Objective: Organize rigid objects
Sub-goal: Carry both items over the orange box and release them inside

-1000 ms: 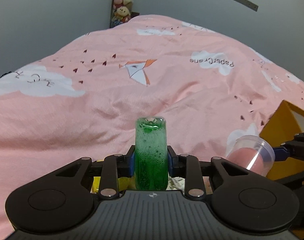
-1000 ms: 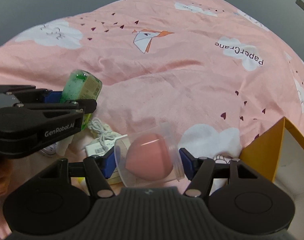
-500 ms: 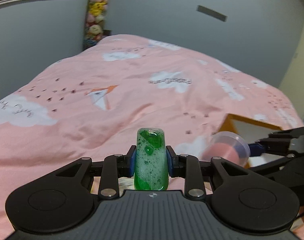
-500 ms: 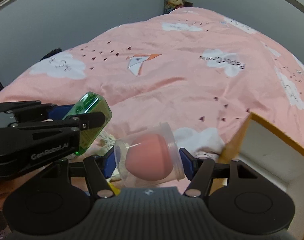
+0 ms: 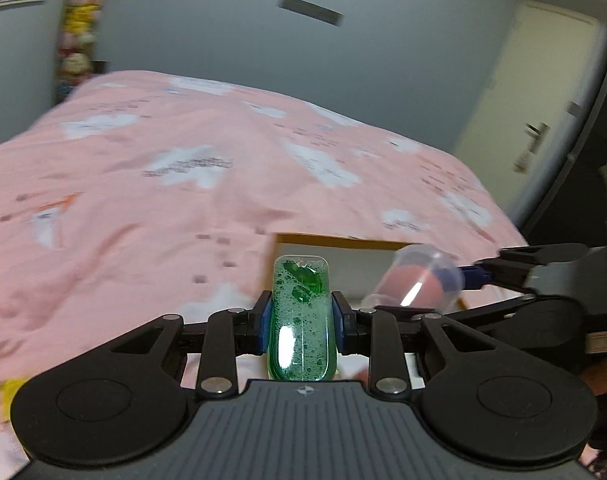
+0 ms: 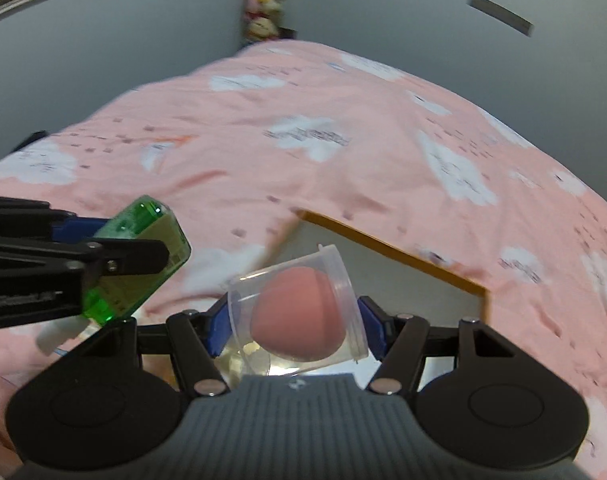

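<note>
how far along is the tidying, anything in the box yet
Nothing visibly placed yet: the part of the box in view looks bare. In hand: the left tool grips a green bottle, and the right tool grips a clear cup with a pink sponge inside, both held above the pink bedspread near the box. Left: setting both items in, plus small items at the frame edges, too blurred to name.
</note>
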